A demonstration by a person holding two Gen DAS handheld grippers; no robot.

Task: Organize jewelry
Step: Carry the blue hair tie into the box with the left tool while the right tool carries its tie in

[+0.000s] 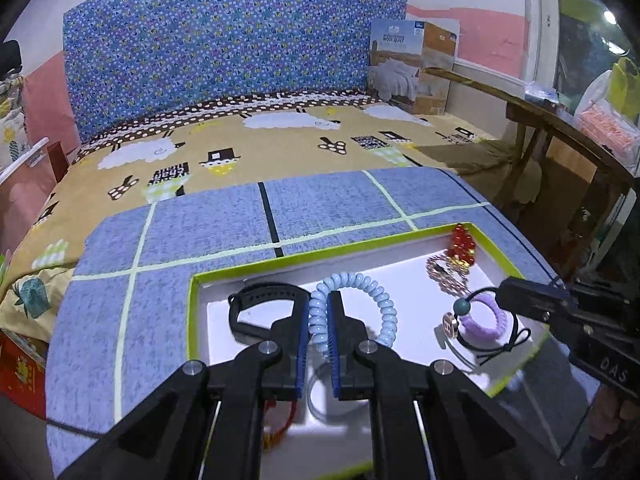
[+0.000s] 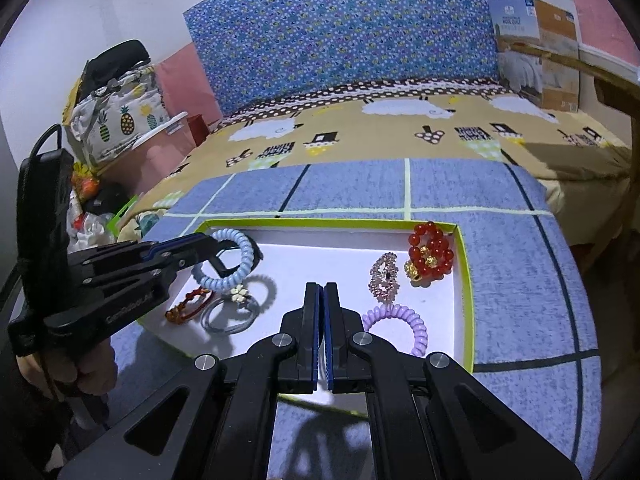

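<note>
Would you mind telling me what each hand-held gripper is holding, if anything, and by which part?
The left hand-held gripper pinches the light blue spiral hair tie by one side of its loop. The right hand-held gripper is shut on nothing visible.

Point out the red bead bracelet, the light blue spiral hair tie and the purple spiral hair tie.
red bead bracelet (image 2: 432,250): right wrist view, on its beads.
light blue spiral hair tie (image 1: 386,304): left wrist view, on the right side of its coil.
purple spiral hair tie (image 2: 416,322): right wrist view, on the coil's right arc.
</note>
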